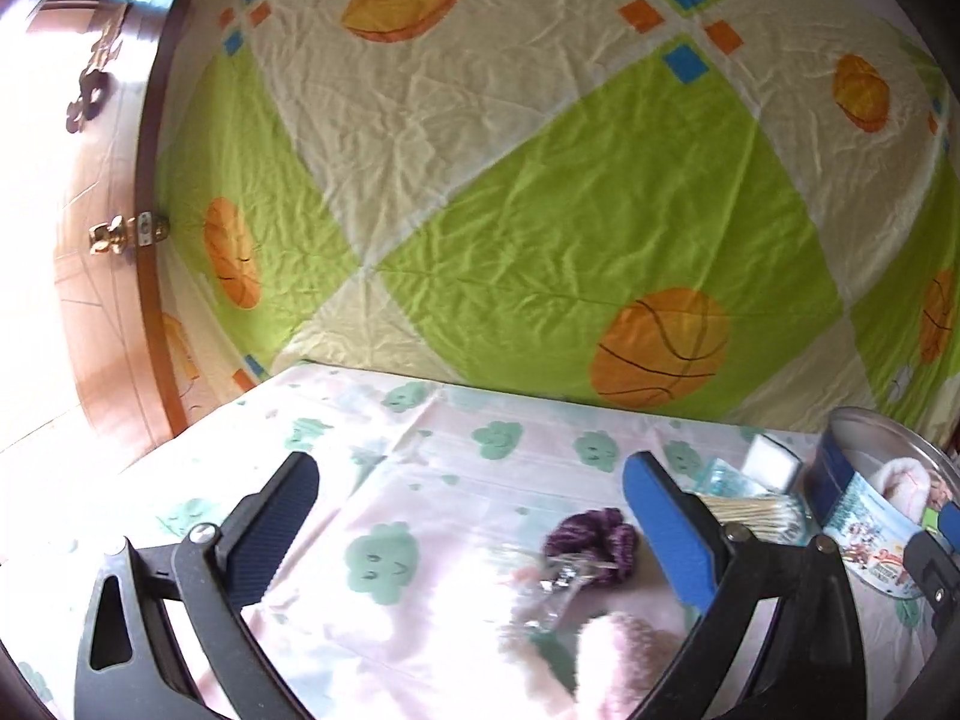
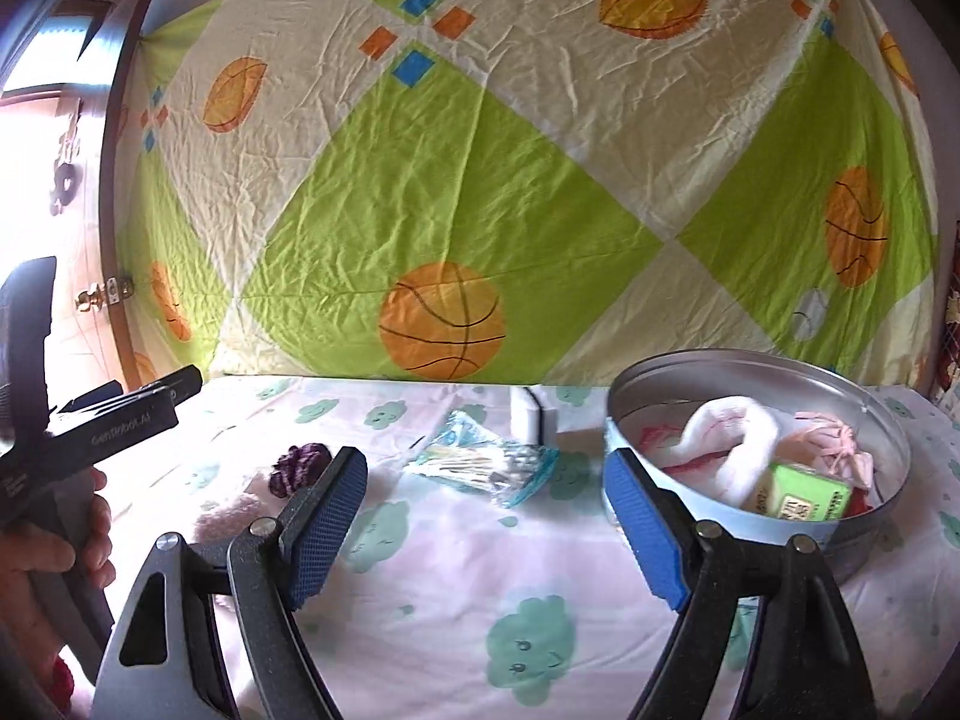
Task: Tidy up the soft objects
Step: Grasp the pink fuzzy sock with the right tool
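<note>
The left gripper (image 1: 474, 525) is holding its fingers (image 1: 282, 516) spread wide with nothing pinched between them. Lying in the gap on the tabletop (image 1: 420, 456), nearer the right finger and apart from both, is the purple scrunchie (image 1: 594, 543), with a blurred clear item with metal just in front of it. A fluffy pink soft piece (image 1: 624, 654) is sitting lower in the gap, close to the camera and near the right finger's base; whether it is touching that finger cannot be told.

The right gripper (image 2: 486, 522) is also keeping its fingers (image 2: 645, 531) wide apart and empty, only cloud-print cloth between them. Its right finger is standing just in front of the round metal tin (image 2: 852, 546), which is holding a white fluffy sock (image 2: 750, 438), a pink fabric piece (image 2: 840, 444) and a green box (image 2: 810, 495). Beyond the fingers a clear bag of cotton swabs (image 2: 486, 465) is lying, with a white block (image 2: 531, 414) behind it. A hand (image 2: 54, 546) is gripping the left tool at the left edge.
</note>
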### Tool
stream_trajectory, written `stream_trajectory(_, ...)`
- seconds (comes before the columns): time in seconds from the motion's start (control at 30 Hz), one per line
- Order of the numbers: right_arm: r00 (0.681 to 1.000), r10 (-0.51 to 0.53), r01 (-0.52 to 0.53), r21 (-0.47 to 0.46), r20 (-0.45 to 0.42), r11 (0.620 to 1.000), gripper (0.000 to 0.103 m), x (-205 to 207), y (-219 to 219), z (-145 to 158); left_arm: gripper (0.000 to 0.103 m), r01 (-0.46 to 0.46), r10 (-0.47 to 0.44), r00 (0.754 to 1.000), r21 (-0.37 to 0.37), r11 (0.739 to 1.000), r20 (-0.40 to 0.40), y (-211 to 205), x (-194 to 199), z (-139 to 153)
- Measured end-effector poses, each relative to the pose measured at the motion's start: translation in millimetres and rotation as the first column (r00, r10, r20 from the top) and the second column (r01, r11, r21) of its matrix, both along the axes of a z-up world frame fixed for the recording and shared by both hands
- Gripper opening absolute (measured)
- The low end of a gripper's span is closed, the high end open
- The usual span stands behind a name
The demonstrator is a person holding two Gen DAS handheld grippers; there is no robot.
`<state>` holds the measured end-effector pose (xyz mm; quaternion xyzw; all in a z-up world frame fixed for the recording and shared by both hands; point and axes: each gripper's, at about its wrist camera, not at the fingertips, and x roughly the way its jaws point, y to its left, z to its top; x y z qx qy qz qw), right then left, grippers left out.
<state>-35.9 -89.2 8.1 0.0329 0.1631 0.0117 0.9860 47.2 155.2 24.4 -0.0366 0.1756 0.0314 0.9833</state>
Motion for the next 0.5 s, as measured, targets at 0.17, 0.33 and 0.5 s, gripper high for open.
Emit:
stream_trajectory(0.17,0.982,0.165,-0.161,0.042,-0.090,0.986,0.083,18,40,-6,0.103,-0.115,0.109,0.991,-0.080,0.990,-0.072,49,11,-8)
stream_trajectory(0.33,0.907,0.350,-0.316,0.169,-0.236,0.934,0.083,48,79,-24,0.103,-0.145,0.123,0.980,-0.143,0.979,-0.157,67,20,-17)
stream_trajectory(0.5,0.823,0.410,-0.286,0.337,-0.393,0.897,0.083,80,96,-55,0.103,-0.123,0.099,0.980,-0.137,0.983,-0.171,59,19,-18)
